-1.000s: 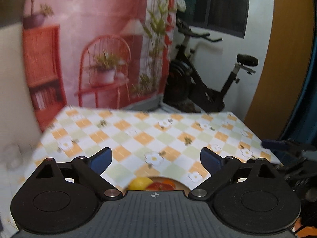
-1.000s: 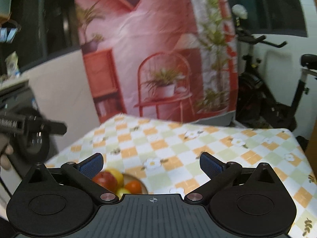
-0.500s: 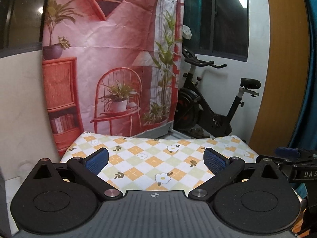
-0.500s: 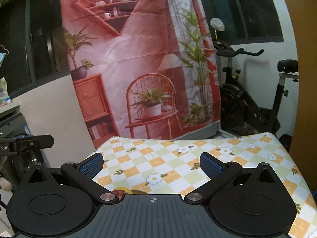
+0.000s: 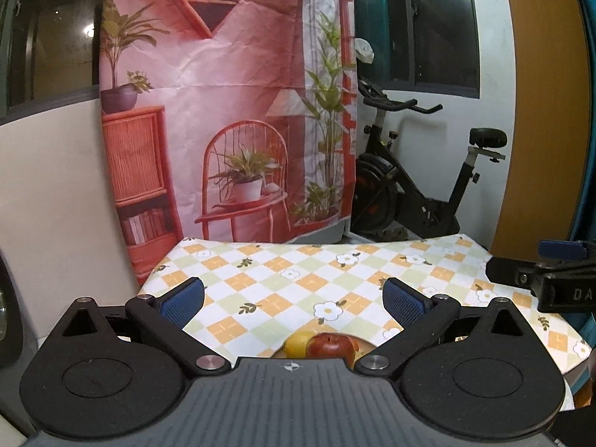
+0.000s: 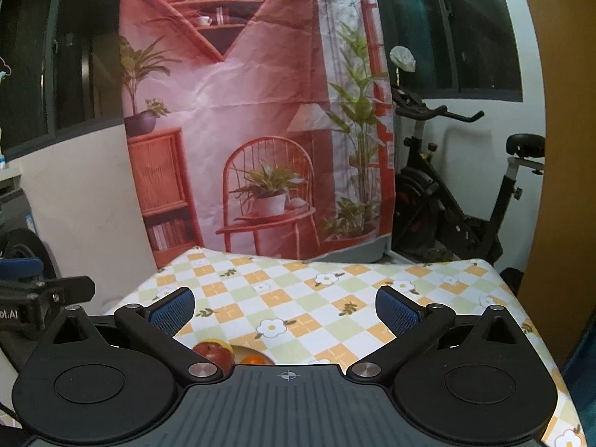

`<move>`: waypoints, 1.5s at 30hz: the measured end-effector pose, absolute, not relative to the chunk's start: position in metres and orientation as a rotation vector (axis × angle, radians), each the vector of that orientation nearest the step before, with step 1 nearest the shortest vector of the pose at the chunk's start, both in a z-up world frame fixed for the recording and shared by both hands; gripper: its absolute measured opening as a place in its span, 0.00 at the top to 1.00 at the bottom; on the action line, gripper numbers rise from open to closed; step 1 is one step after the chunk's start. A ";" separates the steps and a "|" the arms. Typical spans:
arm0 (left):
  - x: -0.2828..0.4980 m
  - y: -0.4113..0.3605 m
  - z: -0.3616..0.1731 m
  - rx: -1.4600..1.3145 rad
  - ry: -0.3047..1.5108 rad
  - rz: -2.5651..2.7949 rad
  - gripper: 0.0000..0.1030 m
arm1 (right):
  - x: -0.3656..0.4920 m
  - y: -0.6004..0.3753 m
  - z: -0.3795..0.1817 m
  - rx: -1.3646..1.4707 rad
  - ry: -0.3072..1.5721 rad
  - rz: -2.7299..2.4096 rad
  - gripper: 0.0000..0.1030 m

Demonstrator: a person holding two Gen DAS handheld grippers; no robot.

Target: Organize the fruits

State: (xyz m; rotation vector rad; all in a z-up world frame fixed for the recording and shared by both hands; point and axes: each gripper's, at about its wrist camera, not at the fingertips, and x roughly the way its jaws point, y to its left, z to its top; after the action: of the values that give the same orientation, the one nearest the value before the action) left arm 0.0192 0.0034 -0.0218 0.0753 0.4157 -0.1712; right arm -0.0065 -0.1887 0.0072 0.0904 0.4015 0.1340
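Note:
A red apple (image 5: 331, 344) and a yellow fruit (image 5: 298, 342) lie on a shallow plate (image 5: 364, 343) that peeks out just over the tool body in the left wrist view. My left gripper (image 5: 293, 300) hangs above and behind them, open, with nothing between its blue pads (image 5: 182, 298). In the right wrist view the same red apple (image 6: 212, 354), the yellow fruit (image 6: 226, 345) and an orange (image 6: 255, 359) show on the plate (image 6: 244, 349). My right gripper (image 6: 285, 309) is open and empty above them.
The table (image 5: 298, 283) wears a checked cloth with flowers. A pink printed backdrop (image 5: 231, 111) hangs behind its far edge, and an exercise bike (image 5: 421, 186) stands at the back right. A wooden panel (image 5: 540, 111) rises on the right.
Both cameras have drawn back from the table and tipped upward, so more of the backdrop shows. The fruit plate slipped under the left tool body half a second ago and shows again now.

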 end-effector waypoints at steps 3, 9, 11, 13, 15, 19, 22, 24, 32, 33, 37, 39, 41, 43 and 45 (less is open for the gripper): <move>0.017 0.004 -0.021 0.076 0.402 -0.176 0.00 | -0.006 -0.187 0.005 0.092 0.412 0.128 0.00; 0.013 0.003 -0.020 0.078 0.388 -0.166 0.00 | -0.006 -0.188 0.003 0.087 0.426 0.119 0.00; 0.013 0.002 -0.021 0.077 0.388 -0.167 0.00 | -0.006 -0.188 0.003 0.086 0.427 0.118 0.00; 0.013 0.002 -0.021 0.078 0.387 -0.166 0.00 | -0.006 -0.187 0.003 0.084 0.427 0.117 0.00; 0.009 0.002 -0.022 0.079 0.379 -0.164 0.00 | -0.006 -0.188 0.003 0.085 0.428 0.116 0.00; 0.006 0.002 -0.021 0.076 0.362 -0.161 0.00 | -0.006 -0.188 0.003 0.084 0.428 0.117 0.00; 0.006 0.002 -0.020 0.072 0.361 -0.159 0.00 | -0.006 -0.187 0.003 0.085 0.428 0.116 0.00; 0.006 0.002 -0.021 0.068 0.364 -0.159 0.00 | -0.006 -0.188 0.003 0.084 0.428 0.117 0.00; 0.005 0.002 -0.020 0.067 0.364 -0.159 0.00 | -0.006 -0.187 0.003 0.083 0.427 0.116 0.00; 0.005 0.002 -0.020 0.067 0.364 -0.159 0.00 | -0.006 -0.188 0.003 0.084 0.428 0.118 0.00; 0.005 0.002 -0.020 0.066 0.364 -0.158 0.00 | -0.006 -0.187 0.003 0.084 0.428 0.117 0.00; 0.006 0.002 -0.020 0.067 0.364 -0.158 0.00 | -0.006 -0.187 0.003 0.084 0.428 0.118 0.00; 0.005 0.002 -0.020 0.067 0.364 -0.158 0.00 | -0.006 -0.187 0.003 0.084 0.429 0.117 0.00; 0.006 0.002 -0.020 0.066 0.364 -0.158 0.00 | -0.006 -0.187 0.003 0.084 0.429 0.118 0.00; 0.005 0.002 -0.019 0.062 0.361 -0.159 0.00 | -0.006 -0.187 0.003 0.084 0.429 0.118 0.00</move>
State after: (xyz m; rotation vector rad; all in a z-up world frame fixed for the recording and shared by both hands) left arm 0.0051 0.0021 -0.0191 0.0623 0.3615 -0.1585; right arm -0.0064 -0.1874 0.0028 0.0838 0.4291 0.1185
